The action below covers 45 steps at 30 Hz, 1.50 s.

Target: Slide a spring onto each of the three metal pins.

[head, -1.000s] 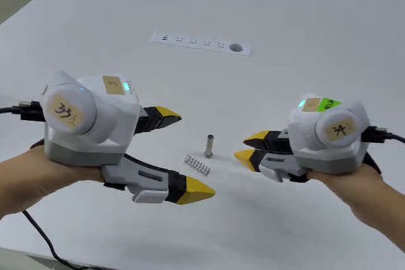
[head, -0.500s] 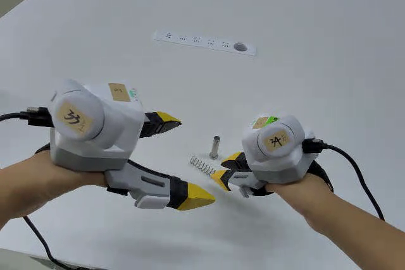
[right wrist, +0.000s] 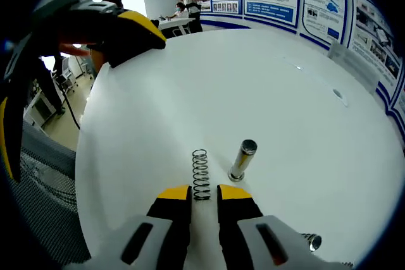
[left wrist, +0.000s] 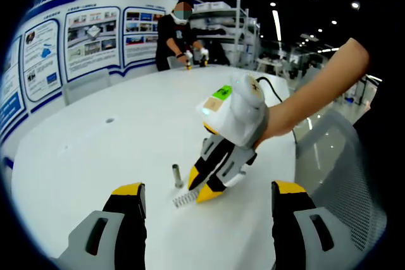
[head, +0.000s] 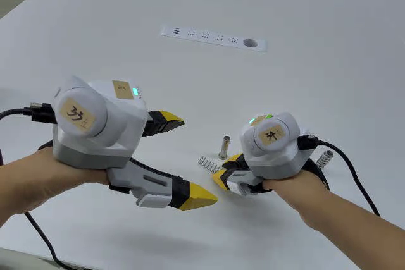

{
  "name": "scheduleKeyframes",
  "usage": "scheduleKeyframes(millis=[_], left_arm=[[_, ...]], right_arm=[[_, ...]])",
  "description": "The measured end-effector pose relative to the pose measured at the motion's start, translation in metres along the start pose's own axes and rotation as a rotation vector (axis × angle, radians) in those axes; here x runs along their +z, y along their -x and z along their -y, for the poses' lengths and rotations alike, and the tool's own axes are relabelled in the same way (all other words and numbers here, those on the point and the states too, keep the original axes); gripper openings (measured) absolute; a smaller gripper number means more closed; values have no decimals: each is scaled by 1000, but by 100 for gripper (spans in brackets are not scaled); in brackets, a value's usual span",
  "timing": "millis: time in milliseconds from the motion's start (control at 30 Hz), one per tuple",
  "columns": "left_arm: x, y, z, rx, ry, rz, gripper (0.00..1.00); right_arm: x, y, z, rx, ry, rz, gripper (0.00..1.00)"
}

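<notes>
Over the bench [head: 304, 17] my left tool [head: 185, 156] hangs wide open. My right tool [right wrist: 204, 191] has swung in beside the upright pin [right wrist: 242, 159], its jaws narrowly parted astride the near end of the spring [right wrist: 200, 175] lying flat there. Gripping it looks to be next.

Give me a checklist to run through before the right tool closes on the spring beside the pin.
1. Spring lies flat and free on the table: ok.
2. Right tool lined up with it: ok, the spring's near end sits at the gap between the tips.
3. Right tool open wide enough: ok, the gap looks a little wider than the spring.
4. Pin upright and bare: ok.
5. Left tool out of the way: ok, open and held to one side.
6. Tips low enough to the table: cannot tell.
</notes>
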<state>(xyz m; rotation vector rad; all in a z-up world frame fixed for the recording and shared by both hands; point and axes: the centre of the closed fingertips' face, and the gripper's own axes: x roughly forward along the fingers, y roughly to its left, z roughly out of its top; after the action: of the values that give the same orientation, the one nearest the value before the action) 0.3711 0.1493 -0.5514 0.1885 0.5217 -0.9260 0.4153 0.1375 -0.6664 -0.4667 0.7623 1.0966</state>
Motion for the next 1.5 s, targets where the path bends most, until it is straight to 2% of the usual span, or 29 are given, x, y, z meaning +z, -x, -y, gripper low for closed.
scheduleKeyframes(millis=[67,133,233,333,400,467,633,700,767,800,833,900,933,1033,1100,1167,1267,1333,1433,1500], left_arm=[[-1,-2,0,-5,-5,-7,83],[-4,-5,1,-9,-13,-19,83],[-5,-6,3,-15,-17,-24,82],[-10,-9,8,-48,-24,-50,81],[-12,-11,12,-72,-35,-65,80],[-12,-14,13,-75,-55,-69,80],[-10,-21,21,-91,-104,-73,75],[-7,-24,30,-123,-124,-59,73],[-4,-27,37,-146,-133,-48,71],[-2,-27,39,-154,-145,-40,70],[2,-28,42,-161,-153,-24,69],[8,-29,48,-183,-152,1,64],[12,-29,52,-202,-152,17,59],[16,-29,62,-232,-174,26,41],[15,-30,67,-243,-184,25,34],[15,-31,68,-246,-191,25,31],[11,-30,67,-243,-202,7,27],[9,-30,67,-245,-202,4,24],[15,-30,69,-260,-167,29,23],[11,-33,68,-257,-196,7,20]], right_arm=[[0,0,1,-5,-14,-4,15],[0,1,0,0,28,1,12],[-1,2,-2,6,34,-8,11],[-9,9,-6,19,27,-39,11],[-12,21,-8,31,29,-33,11],[-10,36,-11,48,28,-11,10],[5,76,-30,116,116,49,11],[8,95,-38,142,126,51,11],[19,112,-48,189,85,88,11],[21,118,-50,198,84,85,11],[23,126,-52,195,113,91,11],[21,132,-55,203,157,61,11],[19,134,-55,193,198,46,11],[20,138,-61,200,212,31,11],[24,140,-65,210,216,43,11],[26,140,-67,210,219,47,11],[18,139,-61,170,307,-8,11],[15,139,-63,170,333,-26,11],[16,139,-66,176,325,-27,11],[18,139,-68,183,324,-21,11]])
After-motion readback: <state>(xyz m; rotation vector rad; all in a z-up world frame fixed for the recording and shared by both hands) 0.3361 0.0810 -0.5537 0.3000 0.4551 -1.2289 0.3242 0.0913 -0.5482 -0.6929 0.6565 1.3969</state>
